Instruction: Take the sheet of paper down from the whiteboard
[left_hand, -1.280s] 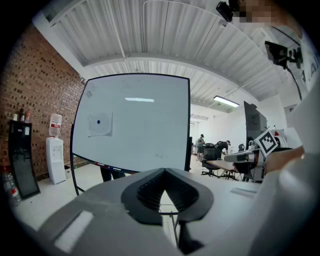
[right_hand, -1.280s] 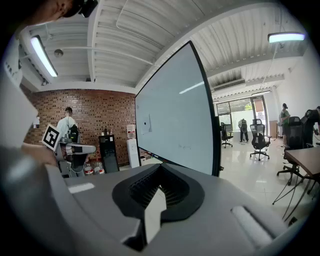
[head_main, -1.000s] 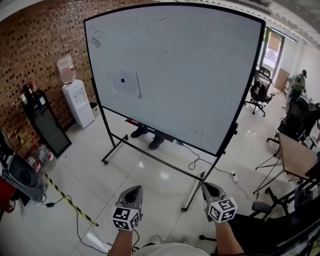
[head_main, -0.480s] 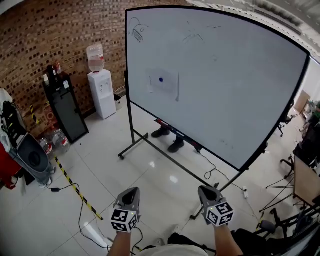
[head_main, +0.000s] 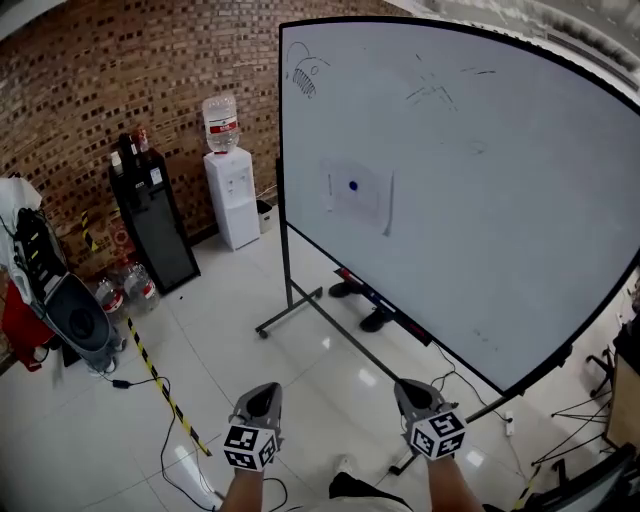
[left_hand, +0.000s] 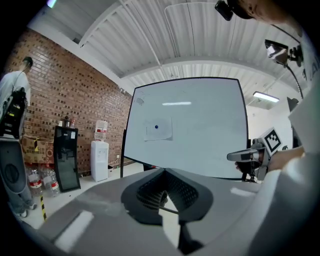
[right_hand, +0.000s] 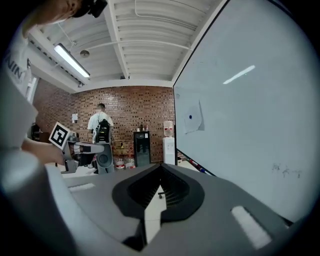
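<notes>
My left gripper and my right gripper sit at the bottom of the head view. Each has its jaws pressed fully together with nothing between them. Past them lies pale tiled floor, then the whiteboard on its rolling stand, filling the centre and right of the frame. The sheet of paper hangs on the board's left part, near the middle of the frame and well apart from both my grippers. A small blue magnet holds it near its top. I judge the sheet light, limp and easy to crease or tear. Its right edge looks to stand slightly off the board, so I would pinch there or at a lower corner. I would also free the magnet rather than yank the paper. Farther off, against the brick wall at upper left, a water dispenser carries an upturned bottle; I cannot tell how much water is in it. Clear jugs stand on the floor at the left, their contents unclear.
</notes>
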